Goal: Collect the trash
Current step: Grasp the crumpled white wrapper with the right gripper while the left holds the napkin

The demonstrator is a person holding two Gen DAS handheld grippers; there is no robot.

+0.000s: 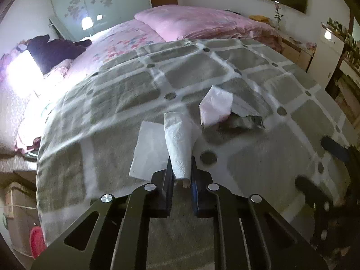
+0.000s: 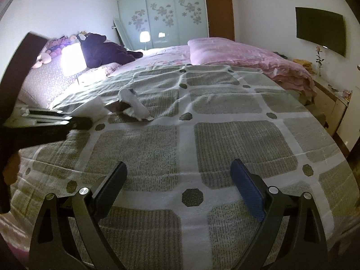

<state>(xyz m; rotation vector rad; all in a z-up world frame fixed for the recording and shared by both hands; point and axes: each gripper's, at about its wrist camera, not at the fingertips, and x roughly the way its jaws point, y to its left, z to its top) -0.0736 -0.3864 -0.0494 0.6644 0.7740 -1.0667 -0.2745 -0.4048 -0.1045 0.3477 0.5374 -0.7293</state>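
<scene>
My left gripper (image 1: 181,165) is shut on a white paper tissue (image 1: 180,139) that stands up between its pads, just above the grey checked blanket (image 1: 126,85). A flat white sheet (image 1: 147,150) spreads to its left; whether it is part of the same tissue I cannot tell. Just beyond lie a crumpled pink-white wrapper (image 1: 216,106) and a dark foil wrapper (image 1: 244,121). In the right wrist view the left gripper (image 2: 77,121) enters from the left with the tissue (image 2: 90,110), beside the wrappers (image 2: 135,105). My right gripper (image 2: 177,180) hangs open over bare blanket (image 2: 238,148), holding nothing.
A folded pink quilt (image 2: 243,54) lies at the far end of the bed. A lit lamp (image 2: 73,58) and a dark plush toy (image 2: 105,51) sit at the left. A wardrobe (image 2: 166,15) and a wall screen (image 2: 320,30) stand behind.
</scene>
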